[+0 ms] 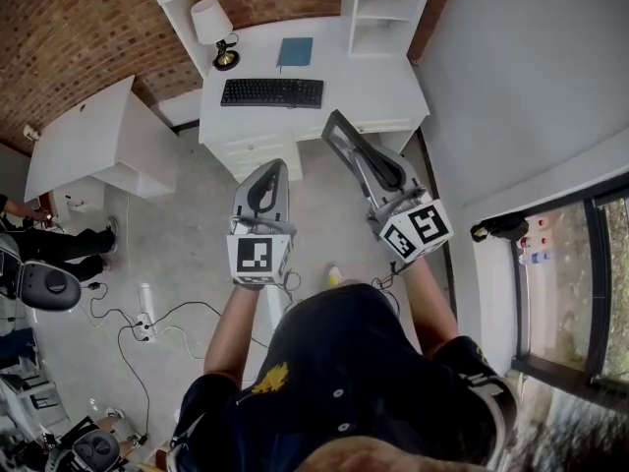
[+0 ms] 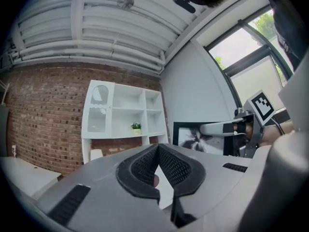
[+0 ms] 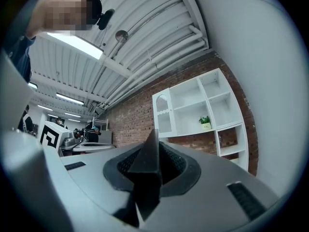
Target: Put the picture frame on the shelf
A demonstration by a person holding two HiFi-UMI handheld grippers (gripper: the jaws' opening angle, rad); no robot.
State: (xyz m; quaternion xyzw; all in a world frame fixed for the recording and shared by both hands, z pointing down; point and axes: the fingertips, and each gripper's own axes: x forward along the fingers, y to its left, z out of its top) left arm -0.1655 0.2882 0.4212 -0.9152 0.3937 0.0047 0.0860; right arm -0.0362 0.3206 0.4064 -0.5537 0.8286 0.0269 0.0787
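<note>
Right gripper (image 3: 153, 151), clamped on the dark edge of the picture frame (image 3: 147, 170) between its jaws, should carry it upright toward the white shelf (image 3: 203, 108) ahead, choosing a bare cubby, with the left gripper (image 2: 157, 148) alongside, jaws together, ready to steady it.

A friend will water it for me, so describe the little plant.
Find the white shelf unit against the brick wall. The plant stands in the middle compartment of its second row down. It is the only green thing on those shelves.
</note>
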